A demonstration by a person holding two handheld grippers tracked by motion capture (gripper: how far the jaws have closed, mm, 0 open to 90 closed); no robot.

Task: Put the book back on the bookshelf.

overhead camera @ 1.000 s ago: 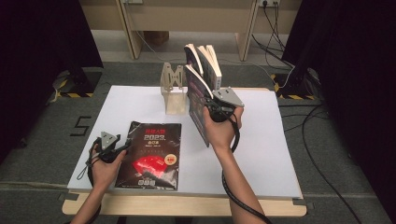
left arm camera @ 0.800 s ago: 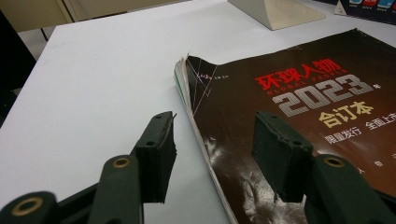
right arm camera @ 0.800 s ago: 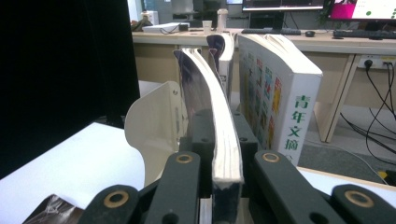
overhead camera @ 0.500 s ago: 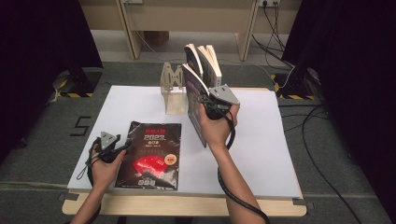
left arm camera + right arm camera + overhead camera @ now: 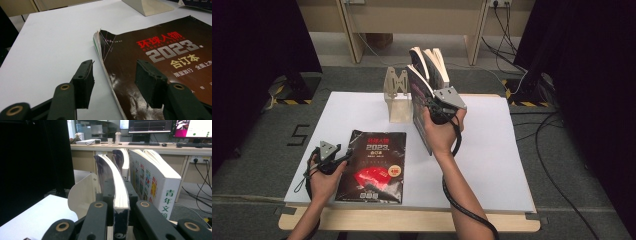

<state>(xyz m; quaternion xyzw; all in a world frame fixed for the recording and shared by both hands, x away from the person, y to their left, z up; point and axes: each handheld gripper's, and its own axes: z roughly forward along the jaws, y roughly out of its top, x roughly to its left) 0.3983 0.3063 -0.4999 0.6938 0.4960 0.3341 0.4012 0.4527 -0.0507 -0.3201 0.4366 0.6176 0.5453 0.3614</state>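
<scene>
Nearest, at about 7 o'clock on the table (image 5: 492, 150), nothing has changed: the left gripper (image 5: 115, 75) sits where it was a second ago, at the left edge of the magazine (image 5: 374, 165), which lies flat, cover up. Its jaws are spread, one over bare table and one over the dark cover, with the magazine's curled edge between them and nothing pinched. Whether the pads touch the paper I cannot tell.

Towards the centre, the right gripper (image 5: 432, 102) is what has moved, and only a little. Over the last second it has crept towards 11 o'clock, taking the book (image 5: 120, 192) with it. The jaws are pressed hard on that book's fore-edge, one pad on each side, and the grip looks no different from before. The book stands on its lower edge and now sits a touch closer to the bookend (image 5: 396, 95) at 12 o'clock; the right gripper view shows the pale plate just to its left. Whether they touch is not clear.

Farthest, at about 1 o'clock of the bookend, the other books (image 5: 434, 62) stand fanned just beyond the held one, unmoved.

So the book is likely almost seated between plate and row. It probably needs a small final push and a check that it stands before the jaws let go. The magazine looks next in line
</scene>
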